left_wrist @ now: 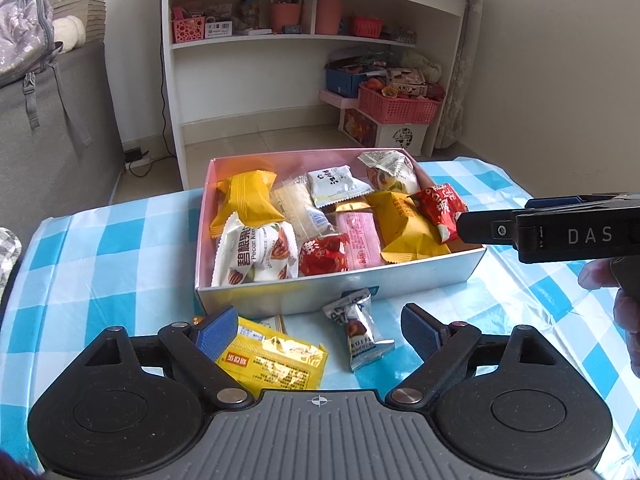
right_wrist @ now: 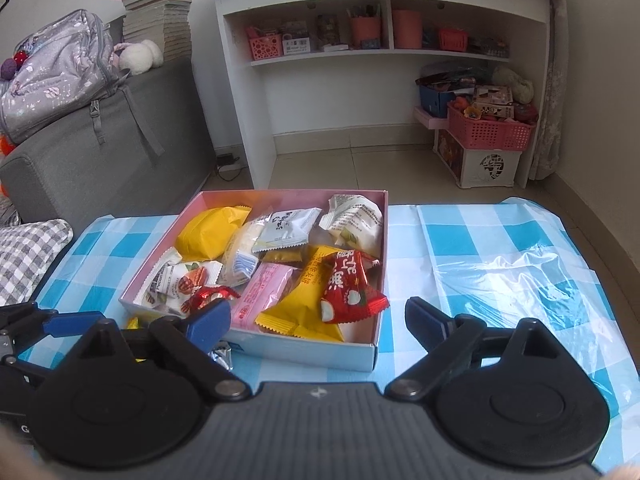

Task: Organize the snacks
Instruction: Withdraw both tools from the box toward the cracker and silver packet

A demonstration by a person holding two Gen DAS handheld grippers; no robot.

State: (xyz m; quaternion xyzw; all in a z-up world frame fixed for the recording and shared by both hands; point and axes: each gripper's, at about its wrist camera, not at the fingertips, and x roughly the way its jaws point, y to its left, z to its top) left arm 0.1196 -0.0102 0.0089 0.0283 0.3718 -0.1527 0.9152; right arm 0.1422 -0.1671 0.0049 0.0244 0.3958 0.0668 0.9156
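Most snacks already lie in the pink cardboard box [left_wrist: 340,280] on the blue-checked tablecloth [left_wrist: 100,240]. A flat yellow foil packet [left_wrist: 276,360] and a small silver wrapped candy [left_wrist: 360,328] wait just before it, so the next move, I think, is picking one. The left gripper [left_wrist: 316,328] is wide open over them, holding nothing; the right gripper [right_wrist: 316,320], also open and empty, hovers at the box's near edge.

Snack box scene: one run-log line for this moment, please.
snack box: nearly full | yellow packet, silver truffle packet: on tablecloth, outside | left gripper: open | right gripper: open
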